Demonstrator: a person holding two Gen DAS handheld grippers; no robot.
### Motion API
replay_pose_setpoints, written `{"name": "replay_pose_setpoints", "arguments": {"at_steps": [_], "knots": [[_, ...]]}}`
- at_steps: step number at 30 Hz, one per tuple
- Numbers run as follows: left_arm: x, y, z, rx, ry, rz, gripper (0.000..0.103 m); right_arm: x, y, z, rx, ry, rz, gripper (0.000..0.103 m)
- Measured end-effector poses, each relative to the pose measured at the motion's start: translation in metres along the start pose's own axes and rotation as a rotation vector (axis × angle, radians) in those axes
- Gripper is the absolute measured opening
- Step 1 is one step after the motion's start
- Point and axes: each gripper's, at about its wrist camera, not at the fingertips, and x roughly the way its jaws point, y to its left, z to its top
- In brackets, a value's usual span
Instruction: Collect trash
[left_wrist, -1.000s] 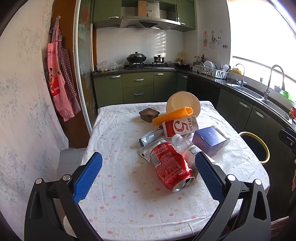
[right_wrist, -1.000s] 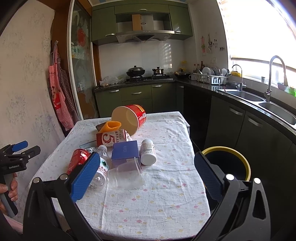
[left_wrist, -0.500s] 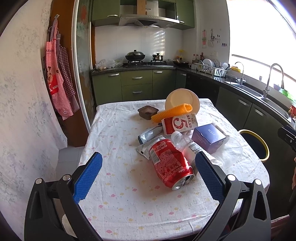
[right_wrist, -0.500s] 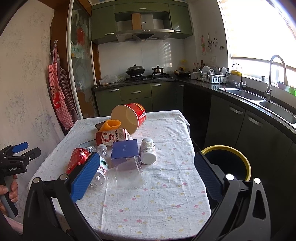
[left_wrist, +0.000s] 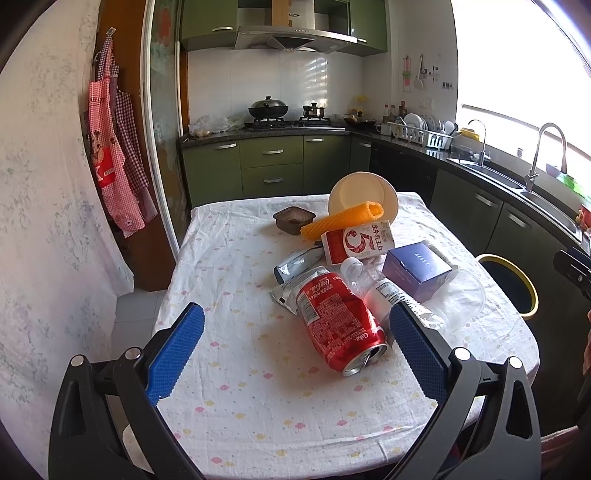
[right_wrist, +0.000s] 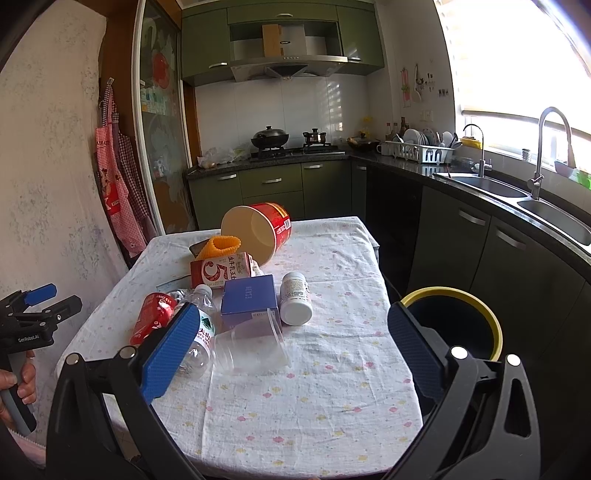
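Red can (left_wrist: 338, 321), bottle (left_wrist: 384, 291), blue box (right_wrist: 249, 301), clear cup (right_wrist: 251, 349), carton (right_wrist: 221, 273) and tub (right_wrist: 258, 230) all lie on the table (right_wrist: 332, 369), bin (right_wrist: 452, 325) beside it looks empty, both grippers, left (left_wrist: 295, 350) and right (right_wrist: 291, 350), spread wide holding nothing, so collecting looks not yet begun.

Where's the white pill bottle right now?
In the right wrist view, the white pill bottle lies on its side near the table's middle, just right of the blue box, toward the yellow-rimmed bin.
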Motion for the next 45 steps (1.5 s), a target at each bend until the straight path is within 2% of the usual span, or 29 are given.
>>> {"name": "replay_pose_setpoints", "arguments": {"at_steps": [33,39,45], "knots": [[0.007,-0.002,-0.004,0.004,0.011,0.000,0.099,0.001,-0.001,0.001,0.000,0.006,-0.002,0.097],[0.022,0.002,0.000,0.003,0.034,-0.011,0.099,0.016,-0.003,0.000,-0.024,0.025,-0.002,0.097],[0.051,0.011,0.023,0.012,0.029,0.014,0.099,0.054,-0.007,0.020,-0.063,0.062,0.010,0.097]]}}
